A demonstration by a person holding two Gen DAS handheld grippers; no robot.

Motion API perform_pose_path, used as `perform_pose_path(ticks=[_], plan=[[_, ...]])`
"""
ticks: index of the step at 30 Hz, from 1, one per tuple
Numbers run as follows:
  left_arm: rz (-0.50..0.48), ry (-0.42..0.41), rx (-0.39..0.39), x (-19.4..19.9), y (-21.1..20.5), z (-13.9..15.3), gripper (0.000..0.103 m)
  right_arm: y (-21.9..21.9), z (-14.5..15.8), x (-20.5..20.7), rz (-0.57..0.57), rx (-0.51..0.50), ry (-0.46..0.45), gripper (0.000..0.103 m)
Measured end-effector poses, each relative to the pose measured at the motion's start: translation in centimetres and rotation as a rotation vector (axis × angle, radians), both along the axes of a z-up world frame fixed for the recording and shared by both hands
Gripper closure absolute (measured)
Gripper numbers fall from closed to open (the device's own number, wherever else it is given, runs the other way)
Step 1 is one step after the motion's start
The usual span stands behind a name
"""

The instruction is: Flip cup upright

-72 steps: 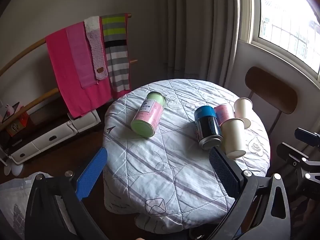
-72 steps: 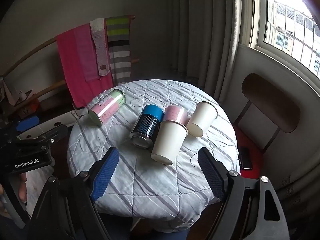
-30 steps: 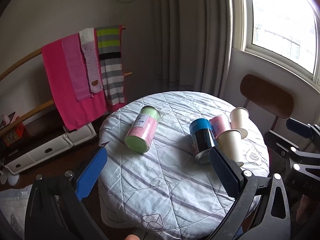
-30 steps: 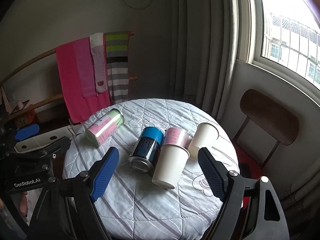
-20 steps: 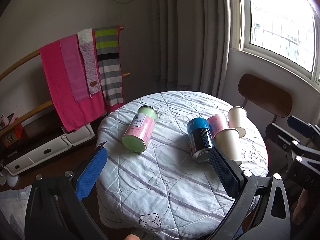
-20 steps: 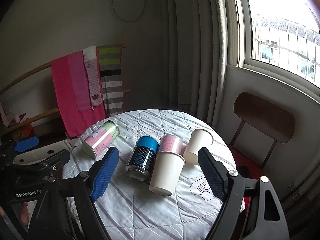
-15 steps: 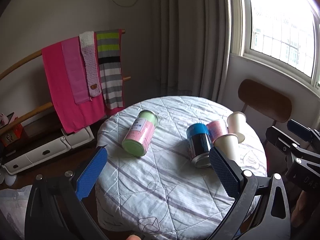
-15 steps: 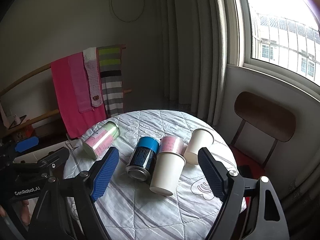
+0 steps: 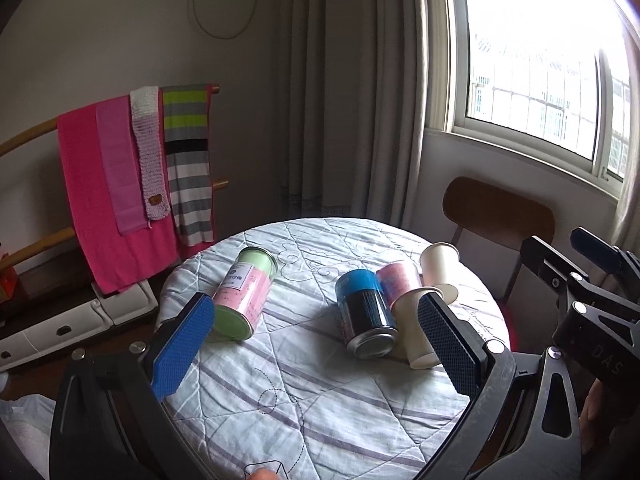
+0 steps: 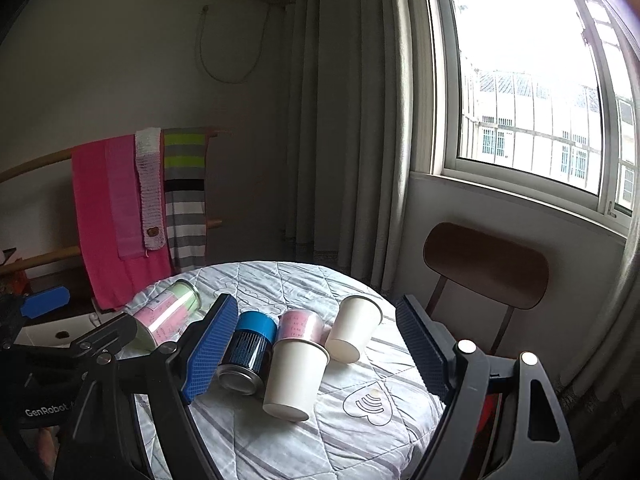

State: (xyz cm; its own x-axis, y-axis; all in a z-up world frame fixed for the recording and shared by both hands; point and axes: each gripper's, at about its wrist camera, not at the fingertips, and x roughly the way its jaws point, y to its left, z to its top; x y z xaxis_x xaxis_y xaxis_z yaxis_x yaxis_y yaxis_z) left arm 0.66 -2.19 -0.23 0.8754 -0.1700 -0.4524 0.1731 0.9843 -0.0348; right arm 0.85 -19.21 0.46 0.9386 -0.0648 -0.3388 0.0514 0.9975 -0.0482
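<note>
On the round quilted table [image 9: 304, 400] [image 10: 360, 432] lie several containers on their sides. A near white paper cup [image 10: 294, 376] [image 9: 408, 320] lies with its base toward me, a pink cup [image 10: 298, 326] [image 9: 400, 278] nested at its mouth. A second white cup [image 10: 354, 332] [image 9: 438, 266] lies to the right. A blue-lidded dark can [image 10: 248, 354] [image 9: 364, 314] lies left of them. My left gripper [image 9: 316, 344] is open and empty above the near table. My right gripper [image 10: 316, 352] is open and empty, held back from the cups.
A pink and green tin [image 9: 242, 294] [image 10: 164, 318] lies at the table's left. A wooden chair [image 9: 496, 216] [image 10: 484, 268] stands at the right under the window. A rack with pink and striped towels [image 9: 132, 176] stands at the back left. Curtains hang behind.
Both grippers have risen and tilted up, so the table and cups sit lower in both views. The cups and cans have not moved. Both grippers stay open.
</note>
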Motion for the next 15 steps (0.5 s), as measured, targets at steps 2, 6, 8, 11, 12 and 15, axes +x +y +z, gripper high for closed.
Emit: perform_pose_path(ticks=[2,6,8,11,12,15], plan=[[-0.008,-0.014,-0.008,-0.18,0.07,0.00,0.000,-0.11,-0.02,-0.17,-0.008,0.002,-0.013,0.020],[-0.007,-0.027,-0.013,-0.42,0.25,0.08,0.000,0.04,-0.18,-0.47,-0.017,-0.016,-0.033,0.020],[-0.004,-0.027,-0.010,-0.42,0.28,0.09,0.000,0.16,-0.32,-0.50,-0.011,-0.017,-0.031,0.020],[-0.004,-0.022,-0.008,-0.34,0.32,-0.06,0.000,0.22,-0.39,-0.49,-0.007,-0.016,-0.026,0.020],[-0.006,-0.019,-0.006,-0.30,0.31,-0.10,0.000,0.27,-0.39,-0.46,-0.006,-0.015,-0.024,0.020],[-0.011,-0.018,-0.002,-0.33,0.32,-0.08,0.000,0.36,-0.38,-0.47,-0.004,-0.016,-0.022,0.020]])
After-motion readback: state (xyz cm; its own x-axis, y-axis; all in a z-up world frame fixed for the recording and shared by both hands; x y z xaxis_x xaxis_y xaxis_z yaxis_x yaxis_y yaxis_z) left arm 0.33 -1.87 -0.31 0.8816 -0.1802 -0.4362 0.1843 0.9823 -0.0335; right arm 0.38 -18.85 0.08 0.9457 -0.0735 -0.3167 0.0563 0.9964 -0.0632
